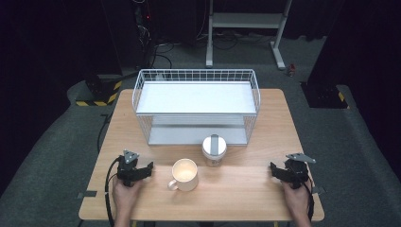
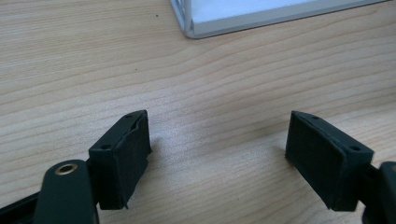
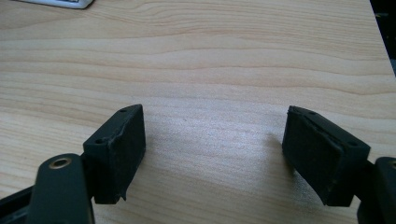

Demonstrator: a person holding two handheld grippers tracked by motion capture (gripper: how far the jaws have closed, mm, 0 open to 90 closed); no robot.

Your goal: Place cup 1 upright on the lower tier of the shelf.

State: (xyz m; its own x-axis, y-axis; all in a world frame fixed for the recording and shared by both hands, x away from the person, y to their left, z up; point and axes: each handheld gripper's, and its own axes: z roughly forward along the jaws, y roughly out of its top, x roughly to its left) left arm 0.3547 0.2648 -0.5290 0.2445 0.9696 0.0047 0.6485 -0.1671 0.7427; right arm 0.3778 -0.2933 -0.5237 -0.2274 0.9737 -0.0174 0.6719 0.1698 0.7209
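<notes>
Resting near the worktop's front left corner, the left gripper (image 1: 147, 169) is held with jaws apart and empty. The cream ceramic mug (image 1: 184, 174) is seen just beside it, near the front edge. The right gripper (image 1: 275, 170), jaws likewise apart, is held near the front right corner.

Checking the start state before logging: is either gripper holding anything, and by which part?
Nothing is held. The left gripper and right gripper rest on the table with jaws open, bare wood between them, apart from the mug.

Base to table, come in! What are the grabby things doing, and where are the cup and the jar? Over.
Left hand-held gripper open, empty. Right hand-held gripper open, empty. Cream mug and lidded jar stand untouched before wire rack. Nothing in the way.
</notes>
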